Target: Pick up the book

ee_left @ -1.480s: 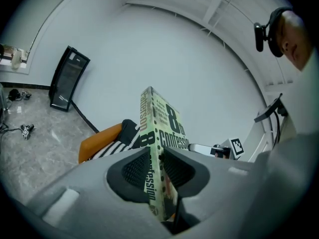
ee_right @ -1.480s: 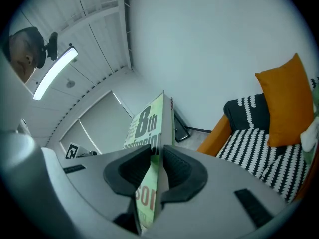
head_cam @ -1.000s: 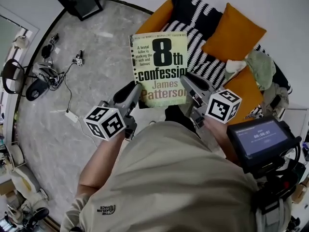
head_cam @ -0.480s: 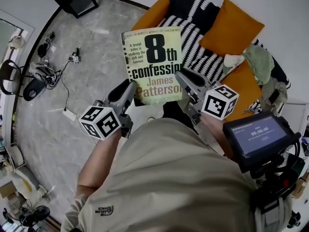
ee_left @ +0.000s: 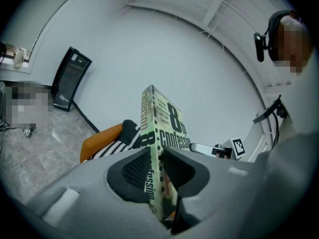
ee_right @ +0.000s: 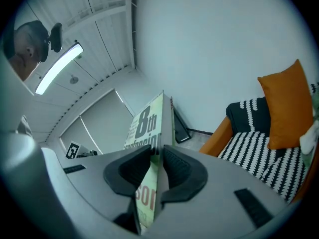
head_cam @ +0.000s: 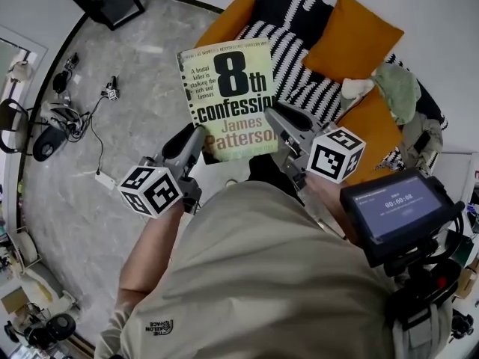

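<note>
Below, sofa [head_cam: 299,81]: striped black and white, with an orange cushion [head_cam: 352,36]; it lies under and behind the raised book [head_cam: 232,99], well apart from it.
Book: a paperback up in the air, cover toward the head camera. It looks light, the glossy cover may slip and the pages will flex, so a hold on both lower edges suits it.
Left gripper [head_cam: 193,139]: clamped on the lower left edge, at the spine.
Right gripper [head_cam: 278,120]: clamped on the lower right edge.
Pads [ee_left: 135,169]: ribbed, pressing both faces.
</note>
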A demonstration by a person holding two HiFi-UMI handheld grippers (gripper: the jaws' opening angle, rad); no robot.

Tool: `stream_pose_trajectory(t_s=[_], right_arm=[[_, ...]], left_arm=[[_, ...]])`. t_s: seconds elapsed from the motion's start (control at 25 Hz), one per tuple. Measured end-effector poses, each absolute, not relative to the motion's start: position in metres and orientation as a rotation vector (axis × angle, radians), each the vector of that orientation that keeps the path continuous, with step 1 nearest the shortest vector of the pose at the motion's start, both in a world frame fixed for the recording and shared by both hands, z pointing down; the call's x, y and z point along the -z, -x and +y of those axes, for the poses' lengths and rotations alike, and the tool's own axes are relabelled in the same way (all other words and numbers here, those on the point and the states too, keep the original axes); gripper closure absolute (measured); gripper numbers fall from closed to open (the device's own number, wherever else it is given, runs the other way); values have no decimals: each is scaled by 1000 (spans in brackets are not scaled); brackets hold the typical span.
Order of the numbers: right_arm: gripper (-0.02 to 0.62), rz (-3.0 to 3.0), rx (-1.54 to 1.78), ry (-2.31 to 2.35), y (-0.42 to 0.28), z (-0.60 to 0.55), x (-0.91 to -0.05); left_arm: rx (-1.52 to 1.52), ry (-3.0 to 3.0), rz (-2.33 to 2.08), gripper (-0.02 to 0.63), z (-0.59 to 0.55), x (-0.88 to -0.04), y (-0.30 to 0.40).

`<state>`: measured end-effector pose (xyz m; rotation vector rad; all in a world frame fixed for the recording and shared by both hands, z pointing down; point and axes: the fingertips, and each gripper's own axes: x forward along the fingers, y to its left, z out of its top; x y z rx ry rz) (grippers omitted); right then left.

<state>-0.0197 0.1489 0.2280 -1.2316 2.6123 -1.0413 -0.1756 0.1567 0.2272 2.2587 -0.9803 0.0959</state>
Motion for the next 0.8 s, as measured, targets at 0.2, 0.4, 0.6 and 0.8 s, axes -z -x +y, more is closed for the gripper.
stream_pose_trajectory(t_s=[0.2, 0.4, 0.6, 0.8], right_arm=[[509, 2611, 1038, 1244, 20, 149, -228], [509, 2602, 1045, 1259, 19, 150, -229], [509, 2595, 1051, 1274, 19, 150, -229], [509, 2594, 1045, 1272, 22, 149, -229]], left_arm=[[-99, -2257, -971, 520, 156, -228, 175], [-102, -2246, -957, 520, 156, -231, 175], [-106, -2247, -948, 520, 154, -230, 174], [-115, -2250, -952, 520, 154, -231, 177]])
